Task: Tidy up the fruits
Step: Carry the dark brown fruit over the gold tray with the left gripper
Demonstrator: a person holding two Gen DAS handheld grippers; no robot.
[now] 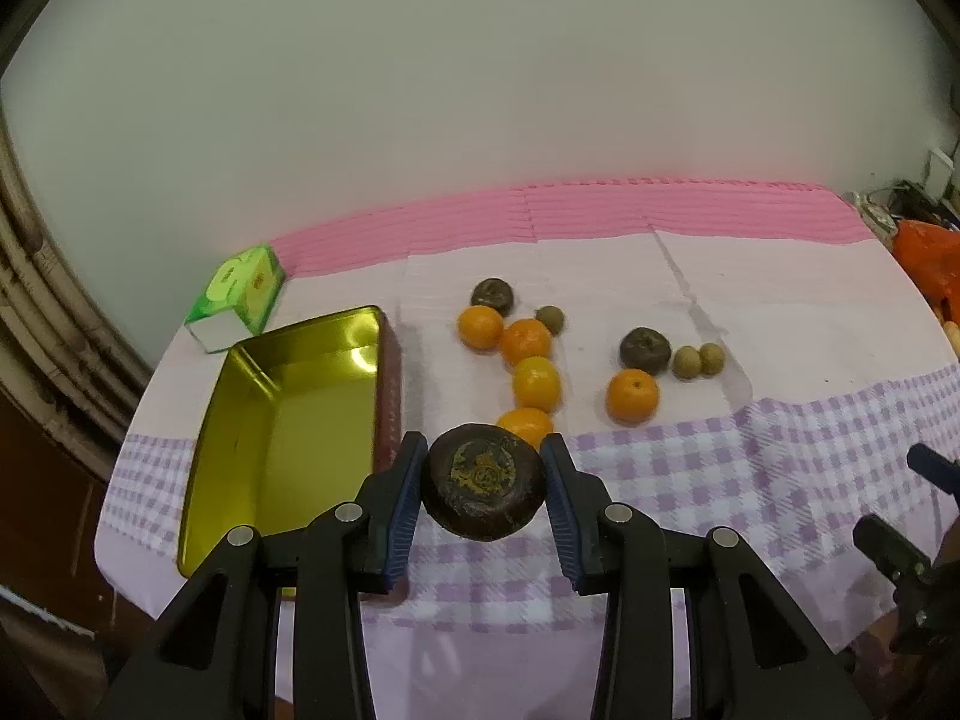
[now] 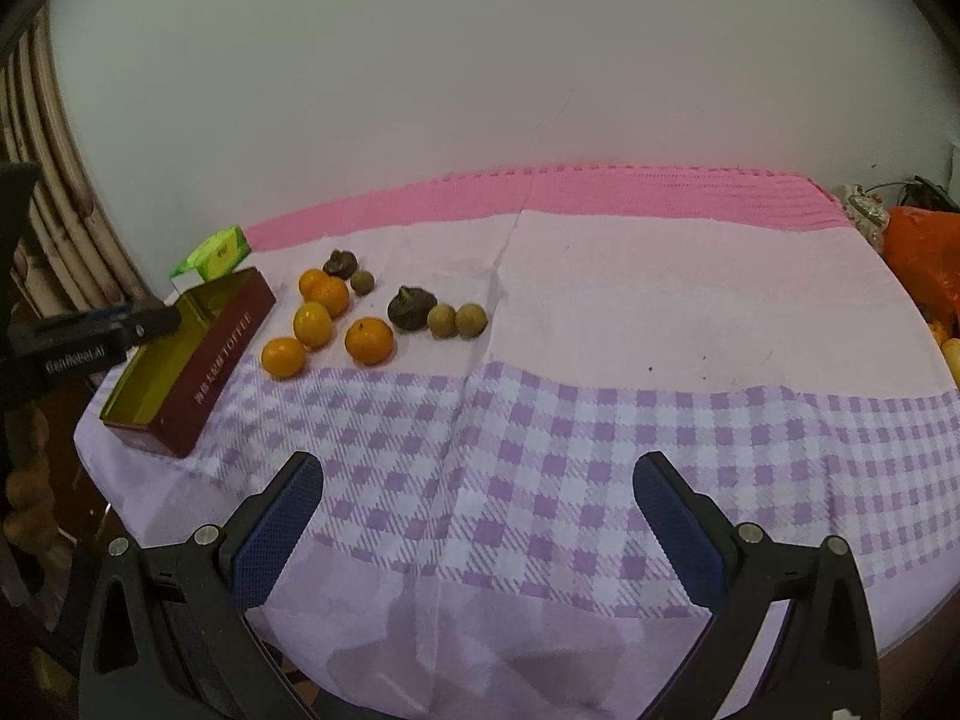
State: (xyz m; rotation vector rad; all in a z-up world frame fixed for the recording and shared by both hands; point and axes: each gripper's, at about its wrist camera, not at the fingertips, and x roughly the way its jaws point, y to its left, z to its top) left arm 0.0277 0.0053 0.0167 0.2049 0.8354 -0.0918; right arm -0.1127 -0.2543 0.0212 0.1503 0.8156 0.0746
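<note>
Hiding one orange point(image 1: 527, 423), dark fruit point(image 1: 483, 481) clamped in left gripper point(image 1: 485, 483) jaws, possibly mangosteen, right gripper point(image 2: 478, 498) jaws wide.

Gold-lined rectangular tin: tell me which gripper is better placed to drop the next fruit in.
Left. The left gripper is already shut on a dark brown round fruit, right beside the gold-lined rectangular tin. The right gripper is open, empty, and farther from it.
</note>
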